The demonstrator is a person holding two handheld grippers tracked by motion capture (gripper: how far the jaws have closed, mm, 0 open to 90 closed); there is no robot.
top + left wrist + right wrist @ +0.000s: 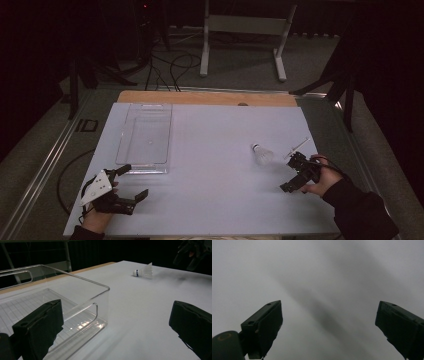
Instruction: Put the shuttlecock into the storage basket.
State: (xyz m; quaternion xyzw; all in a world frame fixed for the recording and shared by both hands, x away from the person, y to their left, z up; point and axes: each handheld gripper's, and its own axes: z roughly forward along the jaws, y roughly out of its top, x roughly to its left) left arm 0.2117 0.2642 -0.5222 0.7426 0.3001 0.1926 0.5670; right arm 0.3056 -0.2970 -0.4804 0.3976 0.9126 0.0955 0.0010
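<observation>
A white shuttlecock (261, 153) lies on its side on the white table top (215, 165), right of centre; in the left gripper view the shuttlecock (143, 271) is far off. A clear plastic bin (145, 137) stands at the left, empty. My left gripper (134, 183) sits open just in front of the bin's near end, with the bin (57, 302) close by its left jaw. My right gripper (294, 174) is open at the right, a short way in front of and to the right of the shuttlecock, tilted down at bare table (319, 290). Nothing is between either pair of jaws.
A wooden strip (205, 97) runs along the table's far edge. Beyond it stand a white table frame (245, 30) and cables (170, 67) on the floor. Dark stands flank the table on both sides.
</observation>
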